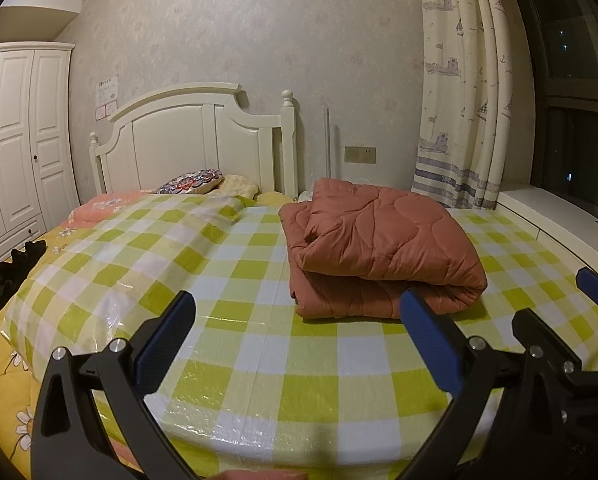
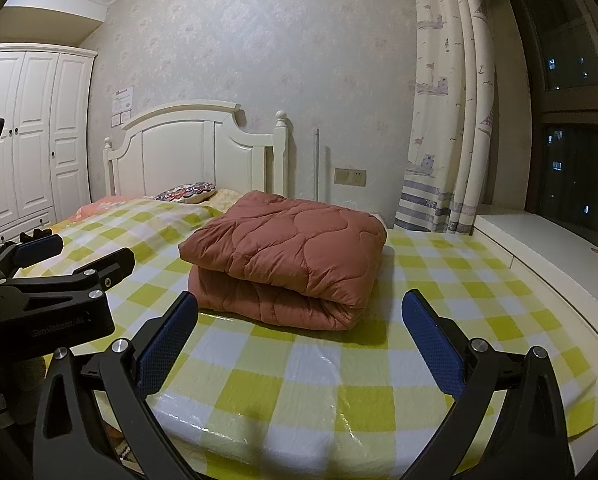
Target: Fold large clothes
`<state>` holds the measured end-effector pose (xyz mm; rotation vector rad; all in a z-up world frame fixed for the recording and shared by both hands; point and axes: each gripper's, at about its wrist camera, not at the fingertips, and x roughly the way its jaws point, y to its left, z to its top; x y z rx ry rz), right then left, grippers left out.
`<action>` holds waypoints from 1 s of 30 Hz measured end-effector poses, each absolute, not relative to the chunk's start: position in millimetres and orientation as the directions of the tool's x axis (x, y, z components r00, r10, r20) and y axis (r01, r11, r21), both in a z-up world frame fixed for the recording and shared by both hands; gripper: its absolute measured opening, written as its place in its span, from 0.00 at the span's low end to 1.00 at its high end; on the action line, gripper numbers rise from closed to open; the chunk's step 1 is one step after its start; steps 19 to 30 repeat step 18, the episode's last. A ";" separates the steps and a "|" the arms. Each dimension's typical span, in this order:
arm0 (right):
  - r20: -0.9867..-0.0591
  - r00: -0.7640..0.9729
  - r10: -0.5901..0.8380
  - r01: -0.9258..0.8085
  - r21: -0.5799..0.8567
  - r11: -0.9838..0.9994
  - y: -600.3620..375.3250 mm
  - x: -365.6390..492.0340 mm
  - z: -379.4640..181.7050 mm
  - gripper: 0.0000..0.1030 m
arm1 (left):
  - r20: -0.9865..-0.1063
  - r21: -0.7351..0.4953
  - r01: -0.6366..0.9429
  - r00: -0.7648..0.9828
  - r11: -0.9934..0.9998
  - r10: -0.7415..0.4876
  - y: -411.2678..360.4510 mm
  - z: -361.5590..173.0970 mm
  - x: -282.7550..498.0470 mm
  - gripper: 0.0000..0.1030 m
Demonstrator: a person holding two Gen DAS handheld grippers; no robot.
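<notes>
Right now you hold both tools above the near end of a bed [image 1: 259, 360] covered with a glossy green, yellow and white checked sheet [image 2: 379, 380]. Your left hand-held gripper [image 1: 297, 342] fills the lower part of the left wrist view, its blue-padded fingers [image 1: 165, 344] spread wide apart with nothing between them. Your right hand-held gripper [image 2: 299, 342] sits the same way at the bottom of the right wrist view, fully spread and empty.

A rust-red quilted garment [image 2: 287, 256], thick and puffy, lies folded into a stacked bundle on the sheet. In the left wrist view it sits right of centre; in the right wrist view it sits at centre, just beyond the fingertips and not touching them.

A white headboard [image 1: 195, 140] stands at the far end, a patterned pillow [image 1: 191, 182] before it. A white wardrobe [image 1: 15, 132] fills the upper left, and a ship-printed curtain [image 1: 467, 80] hangs at upper right beside a dark window [image 1: 579, 120].
</notes>
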<state>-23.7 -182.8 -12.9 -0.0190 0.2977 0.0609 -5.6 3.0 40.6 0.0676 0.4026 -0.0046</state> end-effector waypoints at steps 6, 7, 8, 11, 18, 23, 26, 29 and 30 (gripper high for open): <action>-0.303 0.951 0.066 -0.068 0.002 0.998 -186.7 -21.8 -16.5 0.95 | -0.396 0.069 0.022 0.918 0.997 0.007 4.0 36.6 -2.1 0.98; -0.305 0.950 0.067 -0.069 0.006 0.998 -187.4 -21.2 -17.8 0.95 | -0.394 0.067 0.024 0.919 0.997 0.004 5.1 36.2 -0.5 0.98; -0.308 0.949 0.068 -0.069 0.008 0.998 -188.1 -20.4 -18.6 0.95 | -0.386 0.064 0.024 0.923 0.998 0.003 5.8 35.0 -0.6 0.98; -0.325 0.943 0.068 -0.067 0.012 0.998 -190.8 -15.0 -24.1 0.95 | -0.389 0.070 0.043 0.921 0.997 -0.012 7.7 30.1 4.8 0.98; -0.417 0.908 -0.025 0.037 0.019 0.999 -270.0 22.4 -7.0 0.95 | -0.604 0.011 0.033 0.797 0.999 -0.020 66.5 26.4 91.0 0.98; -0.417 0.908 -0.025 0.037 0.019 0.999 -270.0 22.4 -7.0 0.95 | -0.604 0.011 0.033 0.797 0.999 -0.020 66.5 26.4 91.0 0.98; -0.417 0.908 -0.025 0.037 0.019 0.999 -270.0 22.4 -7.0 0.95 | -0.604 0.011 0.033 0.797 0.999 -0.020 66.5 26.4 91.0 0.98; -0.417 0.908 -0.025 0.037 0.019 0.999 -270.0 22.4 -7.0 0.95 | -0.604 0.011 0.033 0.797 0.999 -0.020 66.5 26.4 91.0 0.98; -0.417 0.908 -0.025 0.037 0.019 0.999 -270.0 22.4 -7.0 0.95 | -0.604 0.011 0.033 0.797 0.999 -0.020 66.5 26.4 91.0 0.98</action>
